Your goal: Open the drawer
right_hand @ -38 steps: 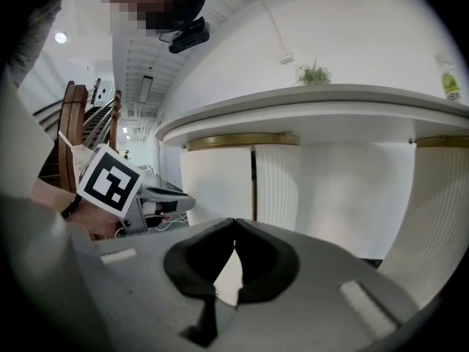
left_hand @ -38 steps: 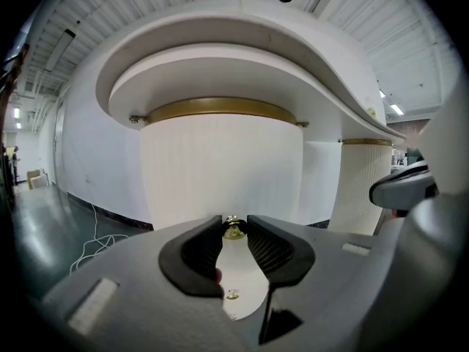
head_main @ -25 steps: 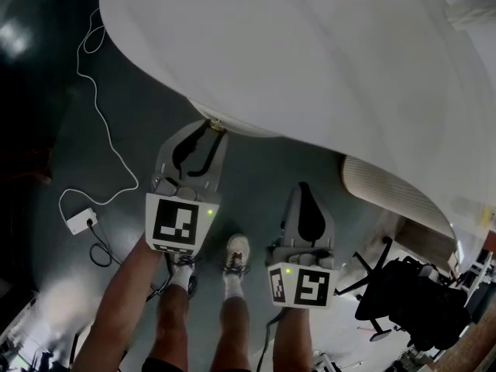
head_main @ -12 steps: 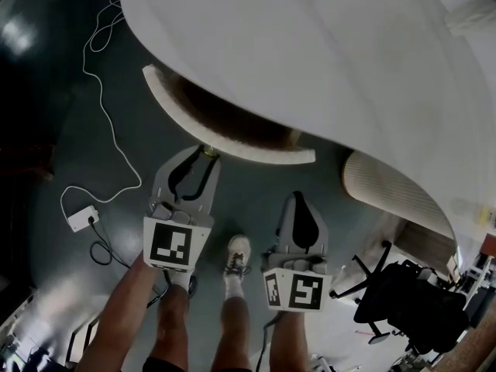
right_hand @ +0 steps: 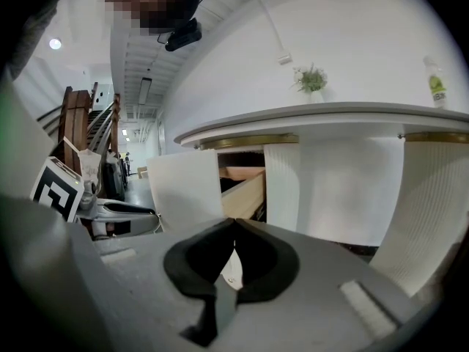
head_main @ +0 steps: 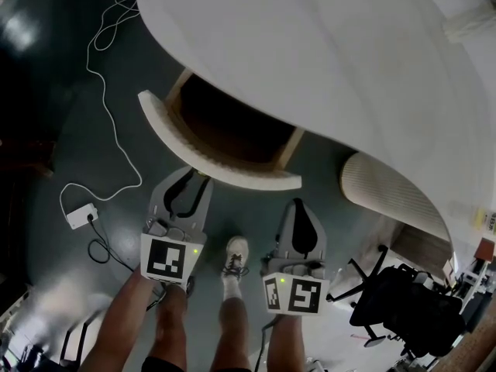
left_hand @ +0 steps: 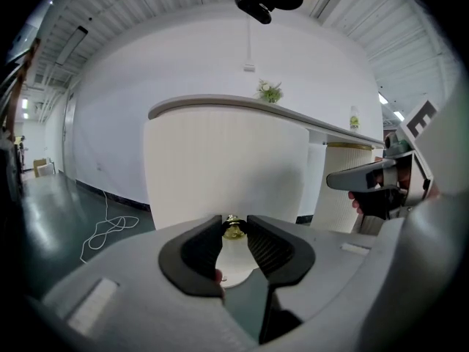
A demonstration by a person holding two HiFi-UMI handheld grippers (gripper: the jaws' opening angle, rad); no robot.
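Observation:
The drawer [head_main: 219, 162] stands pulled out from under the round white counter [head_main: 325, 60]; its curved, ribbed white front faces me and the dark inside shows. My left gripper [head_main: 200, 176] is at the middle of that front. In the left gripper view its jaws [left_hand: 234, 223] are shut on the small brass knob [left_hand: 234, 229]. My right gripper [head_main: 304, 208] hangs to the right of the drawer, apart from it, shut with nothing between the jaws [right_hand: 234, 221]. The right gripper view shows the drawer front [right_hand: 187, 189] and its wooden side [right_hand: 245, 195].
A white cable and power adapter [head_main: 81, 217] lie on the dark floor at left. A second ribbed cabinet front [head_main: 387, 190] curves at right, with a black office chair [head_main: 403, 308] beyond it. The person's legs and shoes [head_main: 235, 256] are just below the grippers.
The drawer has slid out from under the counter, from closed to well open. My left gripper has drawn back toward the person with the knob; the right one barely moved.

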